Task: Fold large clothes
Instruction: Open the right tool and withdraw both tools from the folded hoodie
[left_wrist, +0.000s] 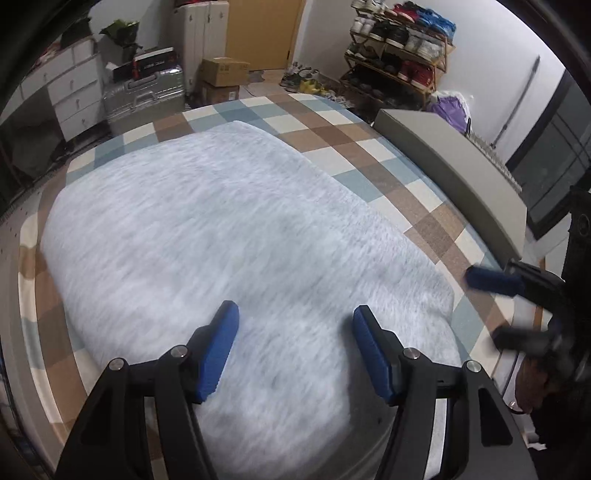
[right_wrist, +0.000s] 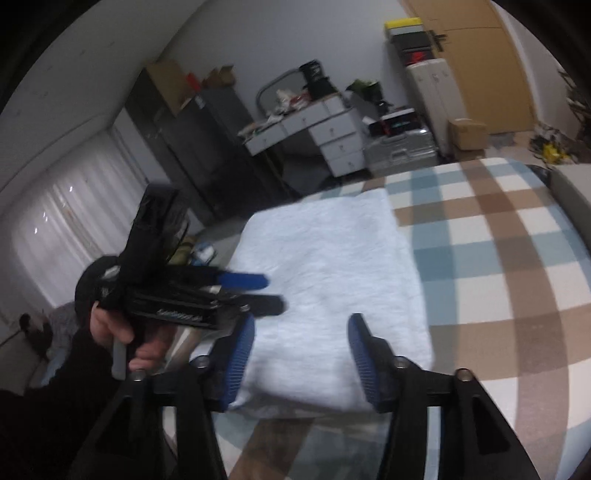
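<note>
Lying flat on the checked bedspread (right_wrist: 498, 229), the pale grey garment (left_wrist: 221, 240) looks already folded into a neat rectangle, and that seems to be why both tools hang clear of it. The left gripper (left_wrist: 295, 354) hovers over its near end, jaws wide and holding nothing. The right gripper (right_wrist: 301, 354) is likewise spread and empty, poised above the near edge. The garment's long side runs away from the person towards the drawers (right_wrist: 340, 140).
</note>
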